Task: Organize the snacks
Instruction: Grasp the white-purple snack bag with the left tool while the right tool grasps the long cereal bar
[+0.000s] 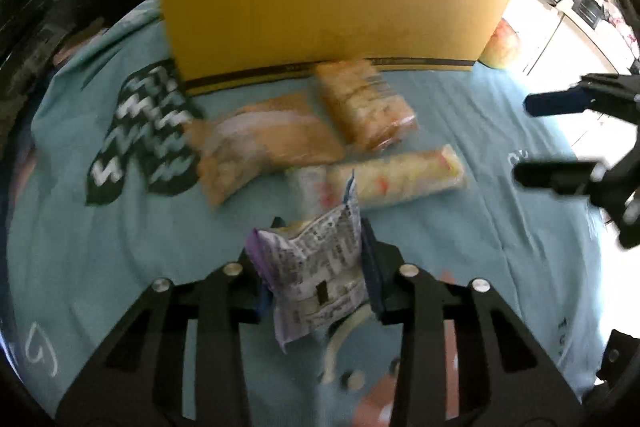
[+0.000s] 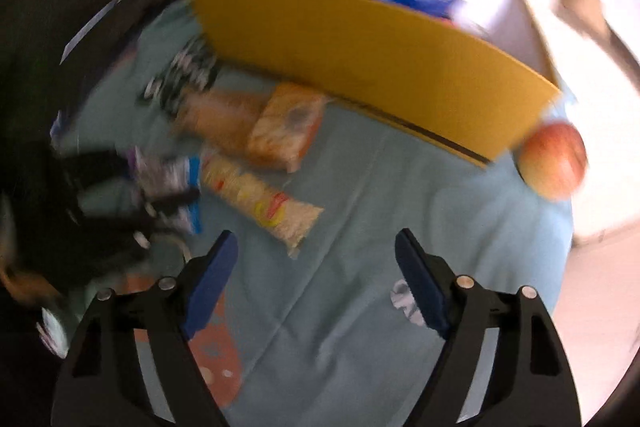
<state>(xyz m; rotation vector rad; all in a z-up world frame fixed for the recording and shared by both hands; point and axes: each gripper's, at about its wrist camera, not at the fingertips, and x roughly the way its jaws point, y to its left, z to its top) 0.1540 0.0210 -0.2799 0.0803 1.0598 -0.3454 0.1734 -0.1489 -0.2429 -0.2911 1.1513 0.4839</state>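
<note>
The left tongs (image 1: 316, 267) are clamped on a crumpled purple-and-white snack packet (image 1: 316, 275), held in front of the yellow box (image 1: 328, 15). Its print is too blurred to be read. The right tongs (image 2: 316, 251) are spread, with nothing between them, over the teal cloth (image 2: 360, 187) before the box.

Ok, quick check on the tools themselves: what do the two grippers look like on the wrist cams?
Both match: the left gripper and right gripper have black angular linkage arms with triangular cut-outs and round silver pivot pins. Each finger ends in a flat blue pad. No cables, markings or sleeves show.
</note>
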